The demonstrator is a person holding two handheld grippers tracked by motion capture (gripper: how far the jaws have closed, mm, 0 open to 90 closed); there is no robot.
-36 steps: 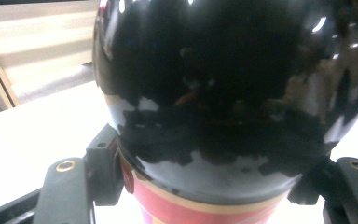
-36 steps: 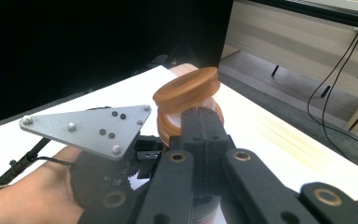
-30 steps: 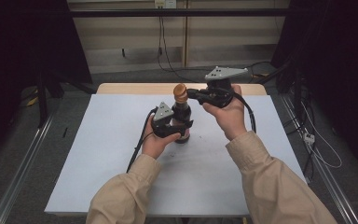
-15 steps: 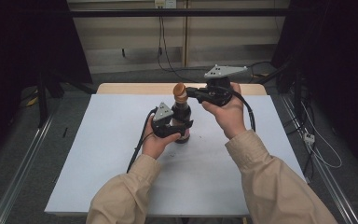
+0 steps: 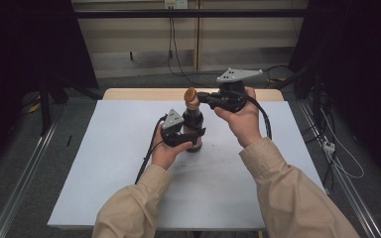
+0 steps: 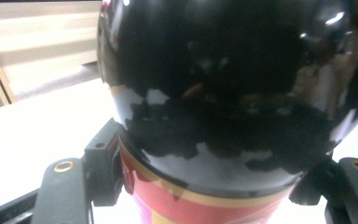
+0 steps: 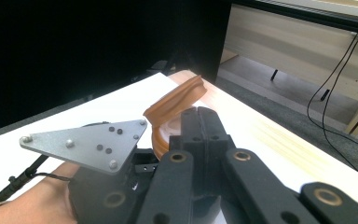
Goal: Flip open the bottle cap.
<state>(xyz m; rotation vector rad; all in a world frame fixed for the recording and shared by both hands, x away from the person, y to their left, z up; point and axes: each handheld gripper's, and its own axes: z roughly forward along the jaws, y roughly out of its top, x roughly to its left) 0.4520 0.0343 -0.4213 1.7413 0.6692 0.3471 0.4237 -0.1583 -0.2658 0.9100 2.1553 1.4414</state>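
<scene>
A dark glossy bottle [image 5: 194,120] with a red and gold label [image 6: 168,200] stands upright on the white table [image 5: 104,163]. My left gripper [image 5: 193,137] grips its body from the left, one pad on each side [image 6: 214,182]. Its jaws have just been opening slightly, with the bottle [image 6: 214,93] still between them. On the bottle's neck a brown cap [image 5: 191,94] sits tilted. My right gripper [image 5: 203,97] comes in level from the right, its jaws together at the cap's rim. In the right gripper view the cap [image 7: 175,105] leans just past the closed jaw tips [image 7: 199,116].
A strip of bare wood [image 5: 144,93] runs along the table's far edge. Cables [image 5: 149,153] trail from both grippers across the tabletop. A metal rail [image 5: 22,178] flanks the table on the left, and dark curtains stand on both sides.
</scene>
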